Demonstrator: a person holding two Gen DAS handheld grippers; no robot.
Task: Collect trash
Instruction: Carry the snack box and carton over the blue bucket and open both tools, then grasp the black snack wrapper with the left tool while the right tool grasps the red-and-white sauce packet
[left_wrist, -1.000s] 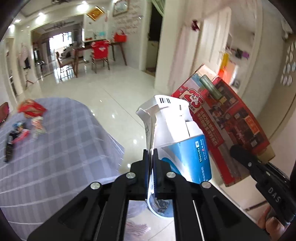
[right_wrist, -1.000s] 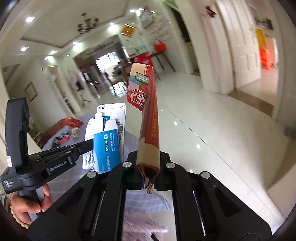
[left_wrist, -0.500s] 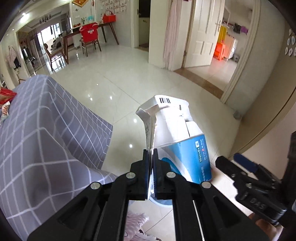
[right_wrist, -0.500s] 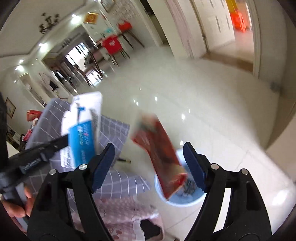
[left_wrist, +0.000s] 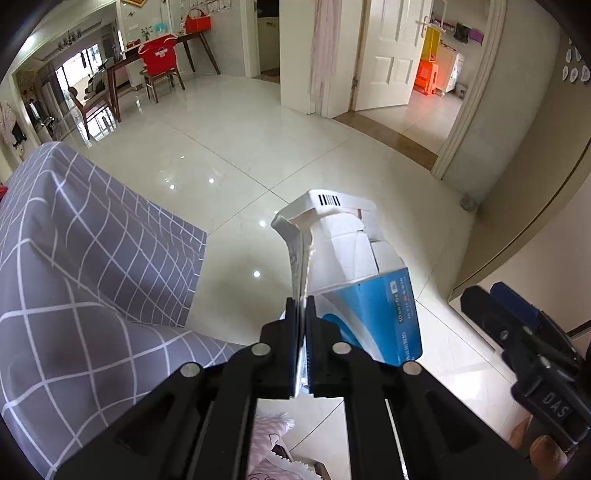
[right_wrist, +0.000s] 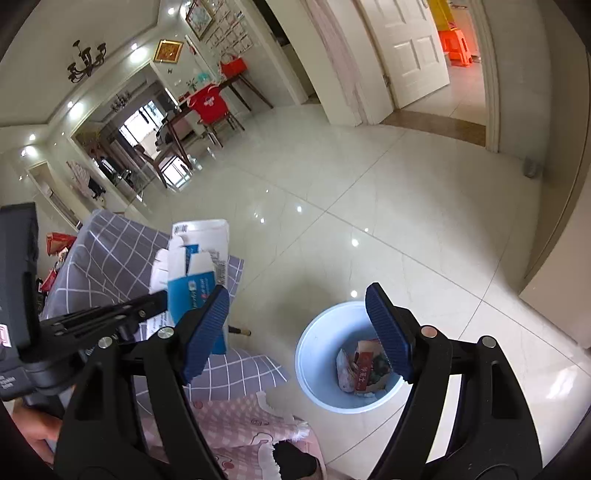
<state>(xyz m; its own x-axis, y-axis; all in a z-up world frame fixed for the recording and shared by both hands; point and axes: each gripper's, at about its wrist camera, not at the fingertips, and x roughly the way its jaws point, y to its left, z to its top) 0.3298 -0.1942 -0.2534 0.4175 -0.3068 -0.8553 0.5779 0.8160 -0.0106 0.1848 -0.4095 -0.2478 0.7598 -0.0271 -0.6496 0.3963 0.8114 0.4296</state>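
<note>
My left gripper (left_wrist: 302, 306) is shut on the edge of a flattened white and blue carton (left_wrist: 354, 258), which it holds up over the floor beside the table. The right wrist view shows the same carton (right_wrist: 195, 273) at the left, pinched by the left gripper (right_wrist: 159, 297). My right gripper (right_wrist: 295, 295) stands open with nothing between its blue pads (right_wrist: 388, 332), above a pale blue bin (right_wrist: 314, 354). A red printed box (right_wrist: 364, 369) lies inside the bin with other wrappers.
A grey checked tablecloth (left_wrist: 74, 277) hangs over the table at the left. Red snack packets (right_wrist: 55, 243) lie on its far end. A pink patterned cloth (right_wrist: 240, 417) is below the grippers. Glossy tiled floor (left_wrist: 258, 155) runs to chairs and doorways.
The right gripper opened and let go of the red box, which fell into the bin. Both grippers sank and tilted downward; the left kept its hold on the carton.
</note>
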